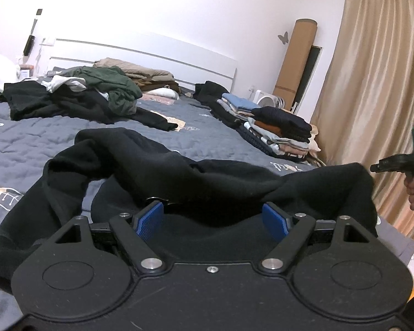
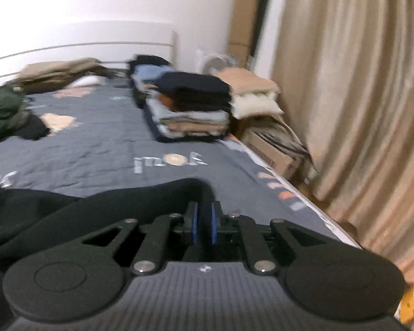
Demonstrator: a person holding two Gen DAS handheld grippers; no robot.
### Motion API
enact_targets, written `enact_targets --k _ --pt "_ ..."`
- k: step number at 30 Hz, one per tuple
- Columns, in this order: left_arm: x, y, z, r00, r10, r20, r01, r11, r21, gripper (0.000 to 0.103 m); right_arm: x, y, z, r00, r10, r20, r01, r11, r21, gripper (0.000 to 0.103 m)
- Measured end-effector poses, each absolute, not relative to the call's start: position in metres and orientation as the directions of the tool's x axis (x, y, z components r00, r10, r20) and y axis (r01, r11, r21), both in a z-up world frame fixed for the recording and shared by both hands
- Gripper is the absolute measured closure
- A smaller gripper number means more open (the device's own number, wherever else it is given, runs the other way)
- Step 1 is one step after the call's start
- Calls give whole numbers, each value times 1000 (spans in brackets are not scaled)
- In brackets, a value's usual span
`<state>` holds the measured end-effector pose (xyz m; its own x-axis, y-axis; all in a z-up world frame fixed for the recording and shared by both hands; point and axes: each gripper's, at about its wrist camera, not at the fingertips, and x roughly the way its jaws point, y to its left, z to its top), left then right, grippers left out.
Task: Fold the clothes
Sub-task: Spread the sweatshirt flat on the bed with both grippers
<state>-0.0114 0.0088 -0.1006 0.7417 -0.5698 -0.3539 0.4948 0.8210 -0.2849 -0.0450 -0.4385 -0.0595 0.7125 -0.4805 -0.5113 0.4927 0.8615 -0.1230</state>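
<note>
I am working over a bed covered by a grey-blue quilted bedspread (image 1: 55, 138) printed with pale motifs. The thing I am folding is a black, thick-looking knit garment (image 1: 207, 182), probably a sweatshirt or a pair of sweatpants; I cannot tell which. It lies bunched across the near end of the bedspread, with a long tube of cloth looping away to the left of the main mass.

My left gripper (image 1: 214, 220) is spread wide, its blue ribbed pads (image 1: 150, 218) well apart and holding nothing. It hovers just above the garment's near edge, and I cannot tell whether the pads touch the cloth. My right gripper (image 2: 204, 224) is closed to a narrow slot. A black fold rises right at its tips and seems pinched there, though the view is blurred. The left camera shows the same gripper held up past the garment's right corner.

I judge the cloth soft, limp and moderately heavy: it will sag and drag rather than hold a shape, and it should not slip much on ribbed pads. Best hold is a hem, cuff or corner, pinched through both layers, one point per gripper, so the piece hangs flat.

Beyond the garment, at the bedspread's right edge, stands a neat stack of folded clothes (image 1: 281, 132). At its far left lies an unsorted heap of dark and green clothing (image 1: 96, 93).
</note>
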Motion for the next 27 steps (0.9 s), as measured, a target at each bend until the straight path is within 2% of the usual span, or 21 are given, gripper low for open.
enact_targets --k 3,7,10,18,21,24,26,27 --pt "-12 8 -101 735 -574 -361 502 819 -279 25 -66 -405 -64 767 -305 -564 354 935 -25 85" --pt "-20 4 -100 736 -571 -364 513 821 -250 25 -100 -352 -79 782 -107 -614 219 970 109 59" --pt "-26 2 -99 727 -578 -371 523 816 -247 25 -121 -312 -100 759 -21 -651 159 975 154 52" --pt "-53 0 -93 688 -622 -374 589 780 -214 24 -127 -264 -151 672 105 -733 122 961 250 49" --pt "-60 3 -93 683 -629 -371 602 773 -202 22 -123 -248 -160 668 84 -739 127 966 225 45" --pt "-63 7 -95 680 -630 -374 605 771 -200 21 -121 -230 -170 658 77 -749 139 965 221 45" --pt "-63 9 -96 682 -625 -379 600 775 -197 21 -119 -222 -178 665 64 -744 137 969 206 60" --pt "-62 11 -96 683 -622 -382 598 777 -196 21 -118 -220 -181 662 56 -747 139 971 196 73"
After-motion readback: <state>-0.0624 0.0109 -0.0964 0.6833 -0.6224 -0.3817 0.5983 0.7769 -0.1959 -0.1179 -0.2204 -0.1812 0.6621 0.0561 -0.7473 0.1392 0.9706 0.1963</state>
